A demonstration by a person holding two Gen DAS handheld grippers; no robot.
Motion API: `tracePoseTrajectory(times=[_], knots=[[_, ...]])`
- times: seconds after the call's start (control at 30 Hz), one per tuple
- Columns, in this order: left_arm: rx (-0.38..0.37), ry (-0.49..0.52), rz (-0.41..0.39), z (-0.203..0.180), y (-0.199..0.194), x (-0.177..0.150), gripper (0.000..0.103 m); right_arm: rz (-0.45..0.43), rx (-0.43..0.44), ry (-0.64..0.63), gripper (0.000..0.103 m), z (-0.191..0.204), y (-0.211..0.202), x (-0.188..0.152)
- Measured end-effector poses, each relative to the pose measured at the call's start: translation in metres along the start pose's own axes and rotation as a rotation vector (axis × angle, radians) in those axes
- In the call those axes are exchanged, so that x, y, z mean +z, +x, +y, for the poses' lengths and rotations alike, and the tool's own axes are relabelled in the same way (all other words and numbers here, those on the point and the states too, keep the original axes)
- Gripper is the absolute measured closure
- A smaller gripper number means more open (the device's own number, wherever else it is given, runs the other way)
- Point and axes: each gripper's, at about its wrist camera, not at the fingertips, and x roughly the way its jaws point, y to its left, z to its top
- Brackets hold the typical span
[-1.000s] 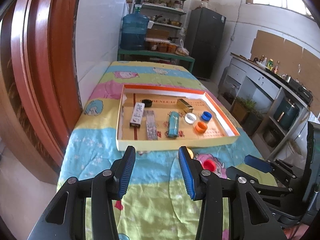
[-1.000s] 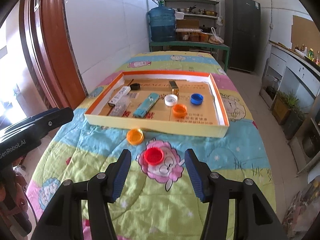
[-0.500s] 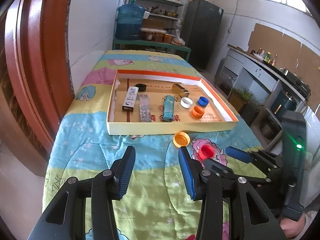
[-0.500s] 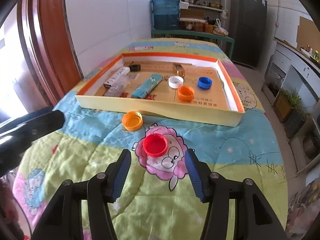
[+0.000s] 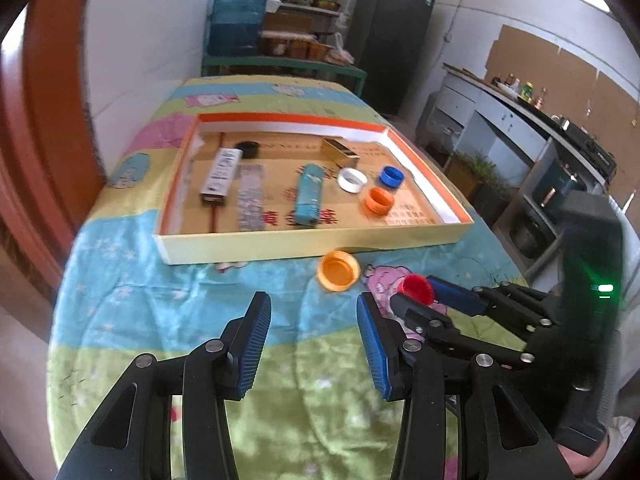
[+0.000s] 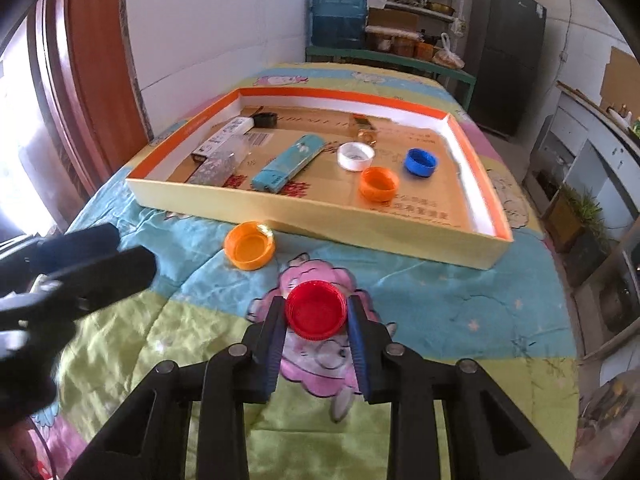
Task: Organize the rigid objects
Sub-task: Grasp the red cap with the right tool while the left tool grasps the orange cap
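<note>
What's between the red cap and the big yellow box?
Only bare blanket, as the right wrist view shows. The orange cap lies off to the left of the red cap, near the box.

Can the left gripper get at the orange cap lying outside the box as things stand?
Probably yes. The orange cap lies on open blanket just ahead of the left gripper, whose jaws are open and empty; nothing stands between them.

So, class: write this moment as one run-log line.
right gripper: closing on red cap | left gripper: open, empty | orange cap: outside tray
</note>
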Motion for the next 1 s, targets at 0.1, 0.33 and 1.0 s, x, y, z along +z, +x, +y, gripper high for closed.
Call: tracePoseTrajectory(times=[0.1, 0.33, 1.0], knots=[[0.001, 0.024, 0.017, -0.008, 0.016, 0.004, 0.057, -0.016, 0.007, 0.033, 0.073, -0.011, -0.008, -0.001], [0.04, 0.077, 0.064, -0.024, 0.055, 0.011, 0.057, -0.04, 0.035, 0.092, 0.073, -0.031, -0.023, -0.005], [0.07, 0.081, 0.046, -0.023, 0.066, 0.018, 0.072, -0.044, 0.091, 0.156, 0.073, -0.052, -0.018, -0.01]])
